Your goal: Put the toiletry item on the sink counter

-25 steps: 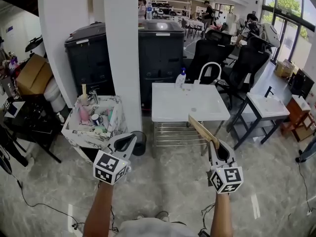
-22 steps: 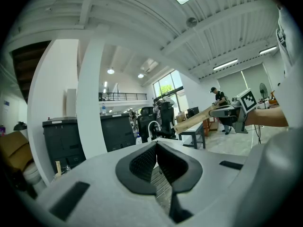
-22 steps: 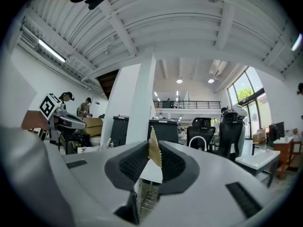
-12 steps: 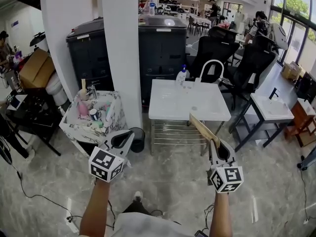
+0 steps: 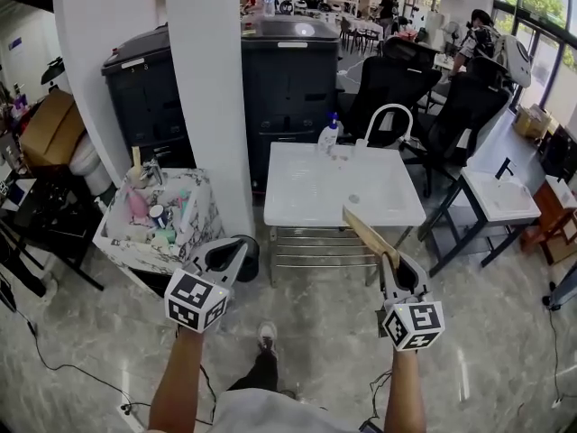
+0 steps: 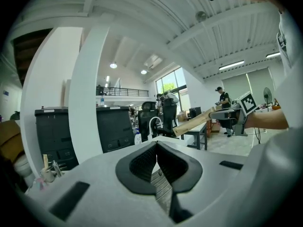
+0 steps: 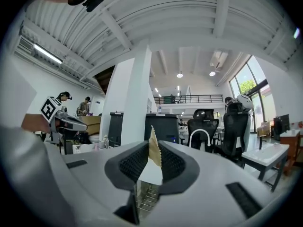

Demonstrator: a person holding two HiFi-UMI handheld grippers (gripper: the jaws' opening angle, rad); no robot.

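Note:
My right gripper (image 5: 389,260) is shut on one end of a long, flat tan box (image 5: 367,234), the toiletry item, which slants up and left over the front edge of the white sink counter (image 5: 306,197). In the right gripper view the box (image 7: 155,154) stands edge-on between the pads. My left gripper (image 5: 242,249) is shut with nothing in it, held in the air left of the counter; its pads meet in the left gripper view (image 6: 156,144), where the tan box (image 6: 194,122) shows at the right.
A white arched faucet (image 5: 383,120) and a soap bottle (image 5: 329,135) stand at the counter's back. A marble basin (image 5: 194,242) with several toiletries is at the left, a white pillar (image 5: 212,97) behind it, and a second sink (image 5: 496,197) at the right. Office chairs stand beyond.
The view has shifted a little toward the counter, and a foot has stepped forward below. Both grippers keep their grip and about the same places in the view.

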